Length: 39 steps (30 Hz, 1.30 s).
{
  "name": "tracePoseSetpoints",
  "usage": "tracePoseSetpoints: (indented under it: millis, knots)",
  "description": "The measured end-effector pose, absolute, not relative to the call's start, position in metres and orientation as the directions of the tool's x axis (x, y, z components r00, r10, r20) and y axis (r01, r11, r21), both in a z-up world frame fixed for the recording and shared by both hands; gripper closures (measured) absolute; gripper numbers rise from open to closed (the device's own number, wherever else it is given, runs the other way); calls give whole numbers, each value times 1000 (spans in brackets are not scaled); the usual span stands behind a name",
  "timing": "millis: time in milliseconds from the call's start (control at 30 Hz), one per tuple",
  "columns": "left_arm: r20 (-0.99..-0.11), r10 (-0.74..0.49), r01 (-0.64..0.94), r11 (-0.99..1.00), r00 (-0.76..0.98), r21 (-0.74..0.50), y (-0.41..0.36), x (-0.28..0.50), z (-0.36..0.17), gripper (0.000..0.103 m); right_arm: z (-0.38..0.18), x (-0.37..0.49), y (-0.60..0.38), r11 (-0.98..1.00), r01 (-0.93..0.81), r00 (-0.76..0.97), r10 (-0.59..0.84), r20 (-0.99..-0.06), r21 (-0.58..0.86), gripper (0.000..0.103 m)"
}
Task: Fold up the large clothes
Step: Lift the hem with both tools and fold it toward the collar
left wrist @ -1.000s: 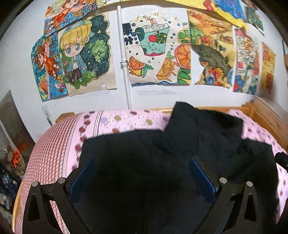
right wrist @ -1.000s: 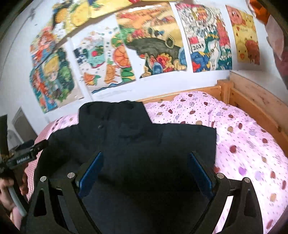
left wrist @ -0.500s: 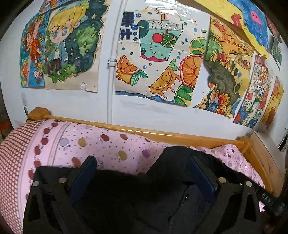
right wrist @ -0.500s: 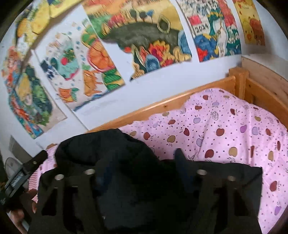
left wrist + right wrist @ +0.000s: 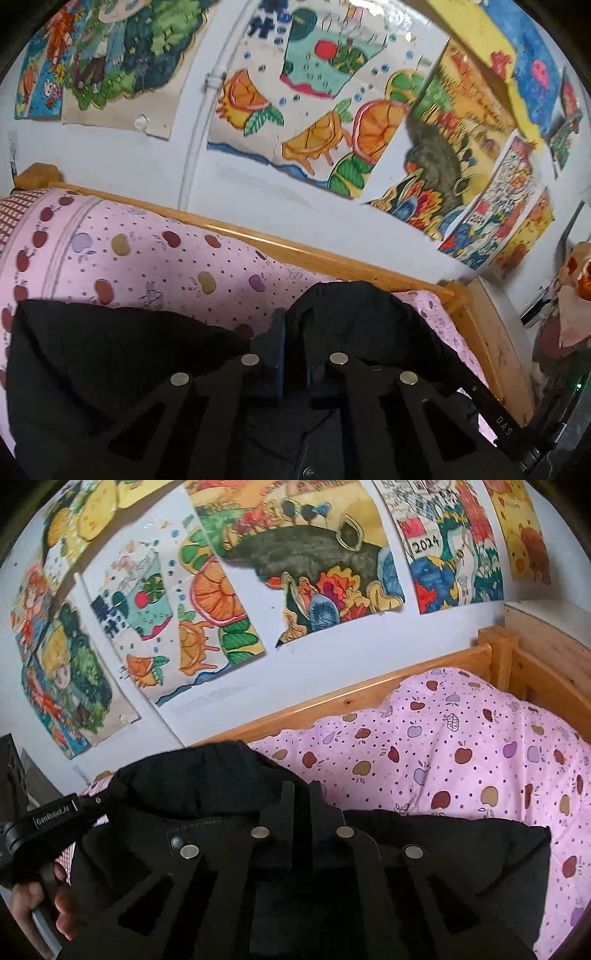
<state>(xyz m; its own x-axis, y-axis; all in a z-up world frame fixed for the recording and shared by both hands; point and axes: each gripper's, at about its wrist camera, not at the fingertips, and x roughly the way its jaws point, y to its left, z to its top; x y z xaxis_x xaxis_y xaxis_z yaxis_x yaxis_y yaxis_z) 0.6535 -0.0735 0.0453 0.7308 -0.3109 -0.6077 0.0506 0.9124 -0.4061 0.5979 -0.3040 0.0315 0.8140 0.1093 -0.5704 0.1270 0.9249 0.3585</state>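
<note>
A black jacket (image 5: 110, 369) lies spread on the pink apple-print bedspread (image 5: 147, 258), its hood (image 5: 362, 306) towards the wall. My left gripper (image 5: 293, 325) is shut, pinching the dark fabric just left of the hood. In the right wrist view the same jacket (image 5: 443, 849) fills the lower frame, hood (image 5: 207, 771) at the upper left. My right gripper (image 5: 303, 790) is shut on the fabric by the hood's right side. The left gripper's body (image 5: 48, 819) and the hand (image 5: 33, 901) holding it show at the left edge.
A wooden bed frame (image 5: 369, 690) runs along a white wall covered in colourful drawings (image 5: 295, 572). A corner post (image 5: 498, 653) and side rail stand at the right. Bare bedspread (image 5: 480, 746) stretches right of the jacket. A checked cloth (image 5: 11, 214) lies at the far left.
Both grippers moved forward over the jacket towards the hood, and their jaws went from wide open to shut on the fabric. The left gripper also rolled.
</note>
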Motion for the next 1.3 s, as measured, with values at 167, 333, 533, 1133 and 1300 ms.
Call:
tracePoseSetpoints:
  millis: [167, 333, 533, 1133, 1300]
  knots:
    - [-577, -347, 73, 894, 739, -443, -56, 624, 55, 97, 45, 562, -304, 934, 51, 831, 157, -534, 354, 99]
    - [-544, -395, 161, 890, 740, -427, -39, 565, 61, 97, 53, 508, -301, 941, -36, 849, 206, -486, 337, 99]
    - [-549, -417, 202, 890, 725, -409, -21, 501, 41, 97, 53, 440, -300, 939, -116, 847, 263, -462, 323, 100]
    - [-619, -383, 228, 920, 686, -317, -24, 464, -35, 97, -6, 382, -290, 971, -181, 765, 240, -598, 158, 100]
    - [-597, -379, 249, 923, 707, -292, -27, 455, -28, 97, 21, 359, -298, 966, -218, 785, 257, -564, 137, 100]
